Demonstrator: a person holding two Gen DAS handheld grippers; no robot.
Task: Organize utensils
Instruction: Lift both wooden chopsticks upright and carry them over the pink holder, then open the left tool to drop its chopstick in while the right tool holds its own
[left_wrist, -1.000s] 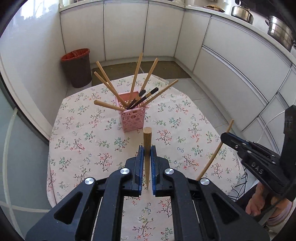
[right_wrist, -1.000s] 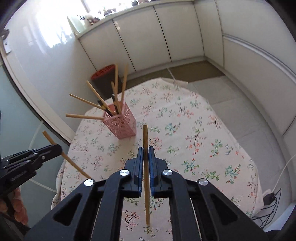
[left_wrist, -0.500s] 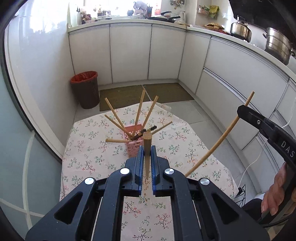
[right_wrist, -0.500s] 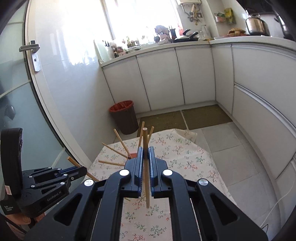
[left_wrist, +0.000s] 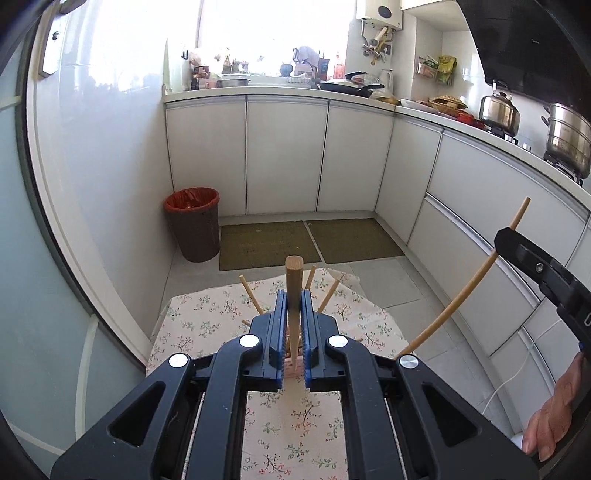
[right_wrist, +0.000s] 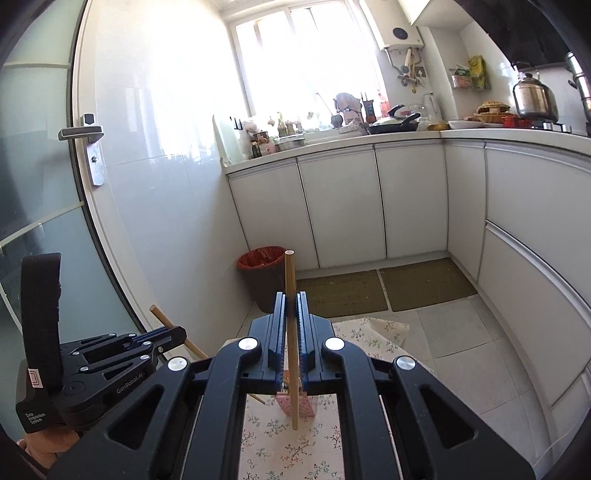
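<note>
Above floral table, each hand-held gripper clamps chopstick.

Both wrist views high above the floral worktop, looking forward and slightly down toward the far cabinets. Left view tilted lower. Shared: bin, floor mats, window counter.
</note>
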